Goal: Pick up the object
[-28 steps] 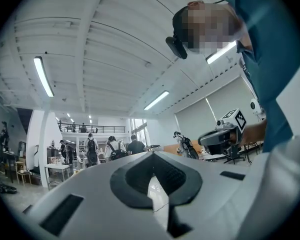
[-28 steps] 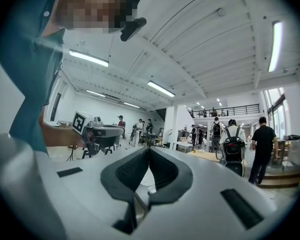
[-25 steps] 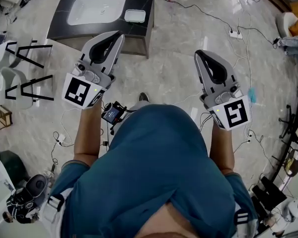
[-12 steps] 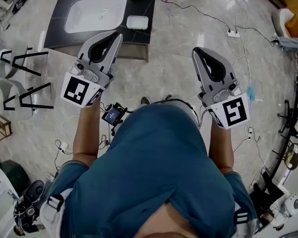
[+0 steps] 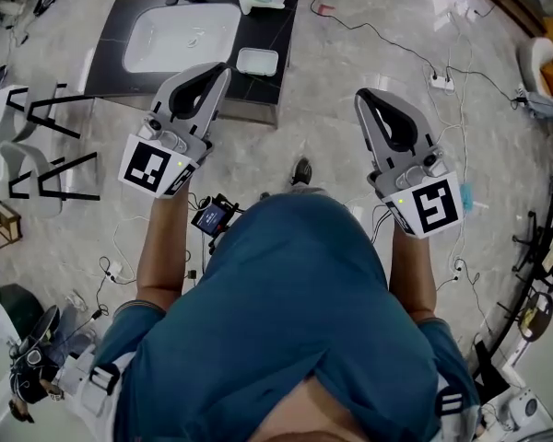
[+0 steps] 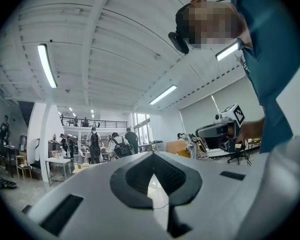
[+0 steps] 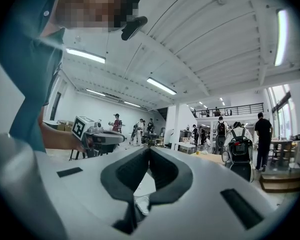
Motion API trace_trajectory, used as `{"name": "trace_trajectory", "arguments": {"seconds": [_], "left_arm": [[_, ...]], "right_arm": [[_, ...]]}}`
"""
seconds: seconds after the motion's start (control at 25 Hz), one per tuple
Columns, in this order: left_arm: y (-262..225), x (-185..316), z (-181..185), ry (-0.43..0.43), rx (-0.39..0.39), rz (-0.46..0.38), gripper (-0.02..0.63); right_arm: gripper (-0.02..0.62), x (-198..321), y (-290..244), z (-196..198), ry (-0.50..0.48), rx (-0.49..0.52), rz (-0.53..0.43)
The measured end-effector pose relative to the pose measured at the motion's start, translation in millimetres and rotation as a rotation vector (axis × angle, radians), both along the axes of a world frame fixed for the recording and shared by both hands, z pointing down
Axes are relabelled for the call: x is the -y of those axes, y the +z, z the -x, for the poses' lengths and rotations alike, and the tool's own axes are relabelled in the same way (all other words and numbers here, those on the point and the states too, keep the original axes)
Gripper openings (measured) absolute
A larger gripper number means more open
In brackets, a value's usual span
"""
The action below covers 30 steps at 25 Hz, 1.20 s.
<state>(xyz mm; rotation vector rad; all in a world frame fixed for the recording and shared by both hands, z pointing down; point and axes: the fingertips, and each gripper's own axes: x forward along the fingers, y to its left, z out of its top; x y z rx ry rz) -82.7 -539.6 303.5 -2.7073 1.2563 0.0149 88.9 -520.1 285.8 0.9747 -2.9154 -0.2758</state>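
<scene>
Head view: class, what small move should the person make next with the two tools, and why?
Probably step closer to the dark counter: the left tool and right tool are both shut and empty, pointing level into the room, and neither touches the small white dish on it.

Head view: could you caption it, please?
Left claw and right claw, both shut, held before a dark counter with white basin.

No words, numbers or brand names can be read. The only signs are black-and-white square markers, on the cube of the left hand-held gripper and the cube of the right hand-held gripper.
</scene>
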Motion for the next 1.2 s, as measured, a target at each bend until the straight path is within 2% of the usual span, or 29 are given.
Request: {"name": "trace_trajectory", "arguments": {"seconds": [0.32,0.56,0.84,1.2], "left_arm": [[21.4,53.8,-9.0,-0.076,0.02,0.031,0.005],[38.0,78.9,-13.9,-0.089,0.049,0.062,0.005],[67.2,115.4,4.8,-0.066,0.046,0.11,0.005],[99.3,142.8,17.8,-0.03,0.057,0.19,0.006]], "right_arm": [[0.015,59.4,3.7,-12.5,-0.077,0.002,0.0],[0.015,80.2,11.6,-13.3,-0.119,-0.002,0.012],[0.015,113.5,25.9,3.4,-0.095,-0.012,0.038],[0.015,126.8,23.1,11.4,-0.049,-0.003,0.049]]}}
